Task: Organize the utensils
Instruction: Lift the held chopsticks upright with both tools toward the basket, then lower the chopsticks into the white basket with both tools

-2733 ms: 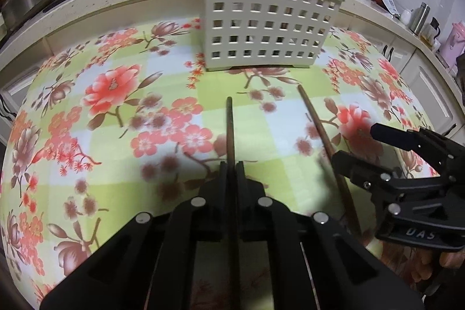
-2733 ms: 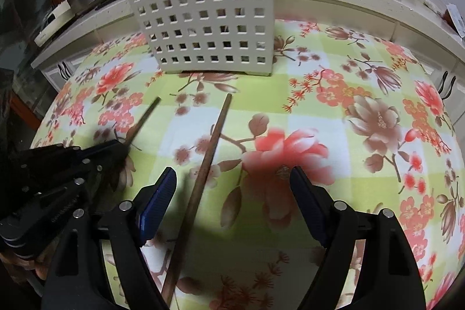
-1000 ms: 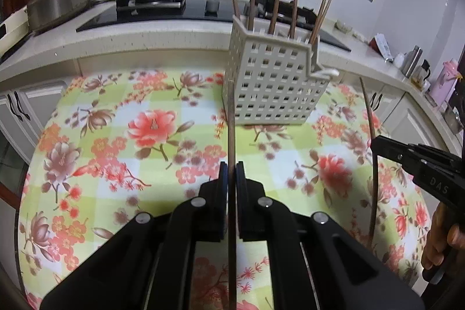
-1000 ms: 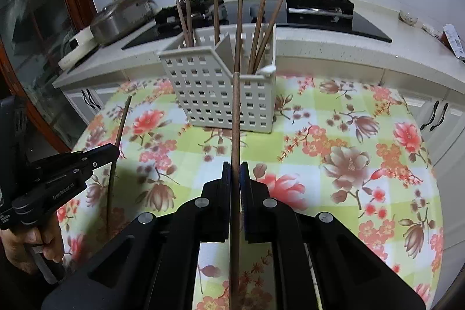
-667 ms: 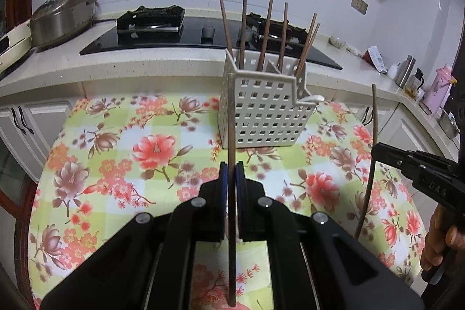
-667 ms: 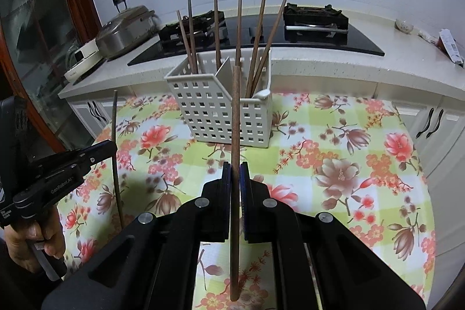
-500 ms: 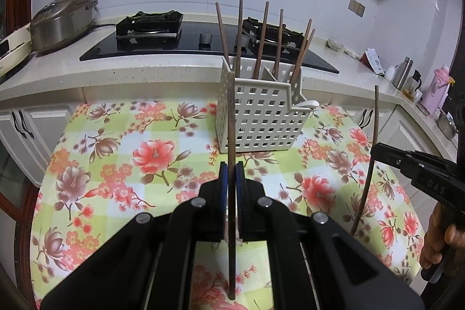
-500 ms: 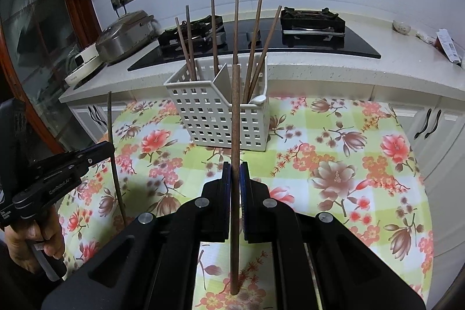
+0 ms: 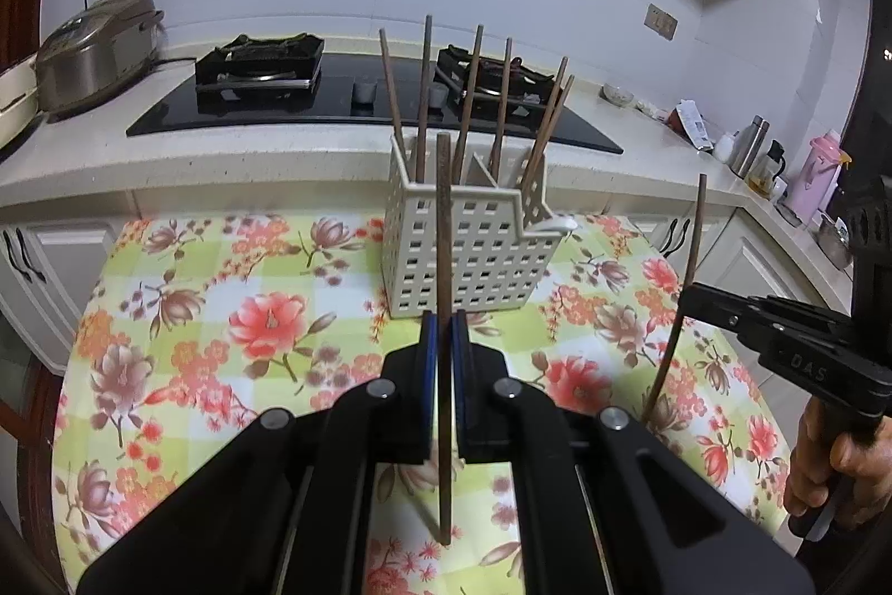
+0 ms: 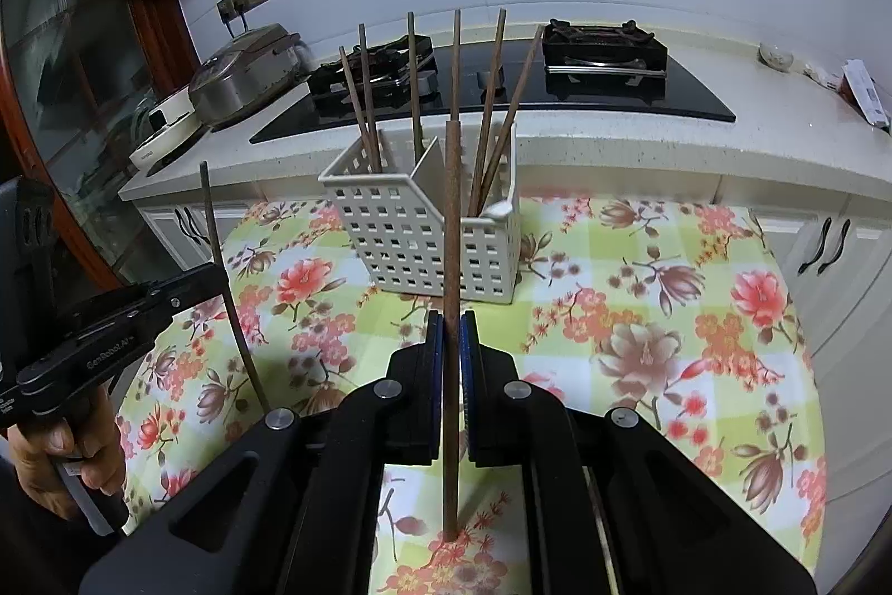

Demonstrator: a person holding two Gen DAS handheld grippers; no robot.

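My left gripper (image 9: pixel 444 322) is shut on a brown chopstick (image 9: pixel 444 227) that stands upright between its blue pads. My right gripper (image 10: pixel 452 320) is shut on a second brown chopstick (image 10: pixel 452 216), also upright. Each gripper shows in the other's view: the right gripper (image 9: pixel 691 296) with its chopstick (image 9: pixel 688 249) at the right, the left gripper (image 10: pixel 214 274) with its chopstick (image 10: pixel 220 260) at the left. Both hang above the table, short of the white perforated utensil basket (image 9: pixel 468 249) (image 10: pixel 423 238), which holds several upright chopsticks in two compartments.
The table has a floral green-checked cloth (image 9: pixel 251 316) (image 10: pixel 641 316). Behind it runs a stone counter (image 9: pixel 223 160) with a black gas hob (image 10: pixel 585 87) and a rice cooker (image 9: pixel 95 48). Bottles and a pink flask (image 9: pixel 819 165) stand far right. A hand (image 9: pixel 836 455) grips the right tool.
Both grippers lifted their chopsticks off the cloth and rose; the basket now sits lower and smaller in both views. Before that the right gripper shut on its chopstick.
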